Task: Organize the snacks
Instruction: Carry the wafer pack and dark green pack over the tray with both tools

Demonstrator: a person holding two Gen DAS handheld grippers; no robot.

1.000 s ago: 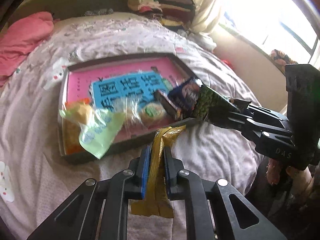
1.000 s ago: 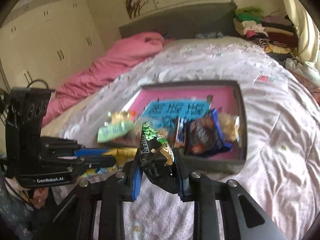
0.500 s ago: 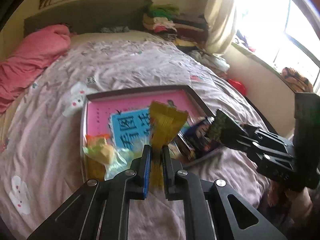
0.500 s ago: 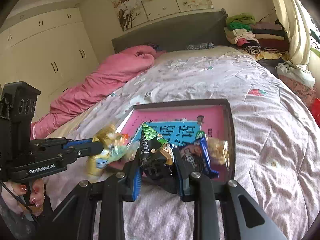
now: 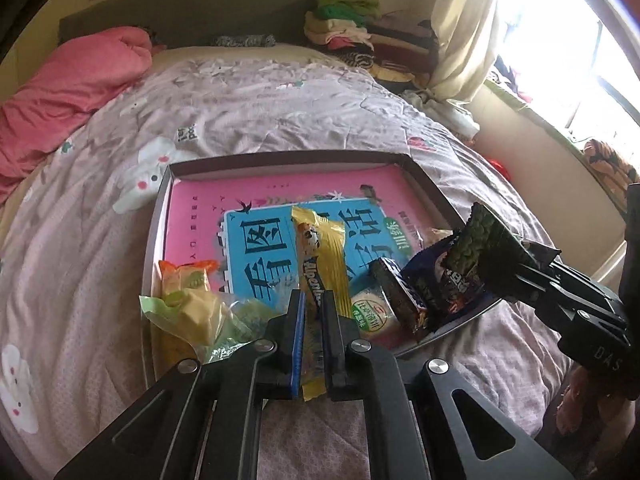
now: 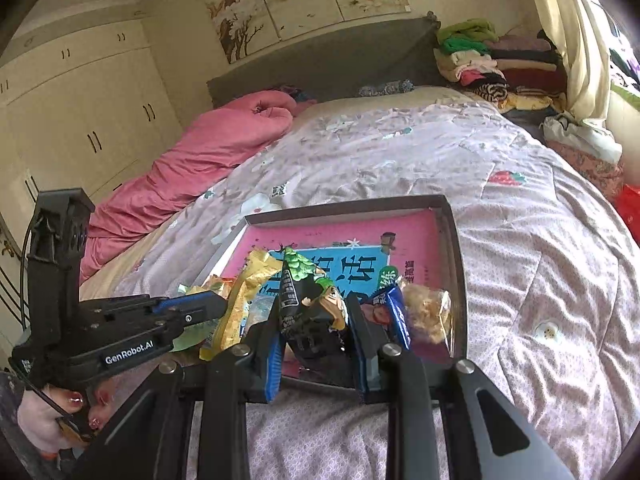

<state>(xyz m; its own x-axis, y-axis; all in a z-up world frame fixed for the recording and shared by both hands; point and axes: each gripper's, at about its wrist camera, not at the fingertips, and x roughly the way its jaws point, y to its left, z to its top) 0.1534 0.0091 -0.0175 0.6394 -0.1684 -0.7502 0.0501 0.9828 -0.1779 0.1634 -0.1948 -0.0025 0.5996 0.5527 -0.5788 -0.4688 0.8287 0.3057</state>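
Currently a yellow candy packet (image 5: pixel 320 256) is gripped upright by the left claw (image 5: pixel 314 312), above the near edge of the pink-lined tray (image 5: pixel 280 160) on the bed (image 5: pixel 240 104). A dark green snack bag (image 6: pixel 308 300) is clamped in the right claw (image 6: pixel 316 320), also over the tray's near edge. Other snacks (image 5: pixel 188 304) are seen lying in the tray.

"GenRobot.AI" on left claw (image 6: pixel 218 306) body

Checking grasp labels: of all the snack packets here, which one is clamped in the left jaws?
The long yellow candy stick pack, pinched near its lower end and standing up over the pink tray. The dark green packet is in the right jaws.
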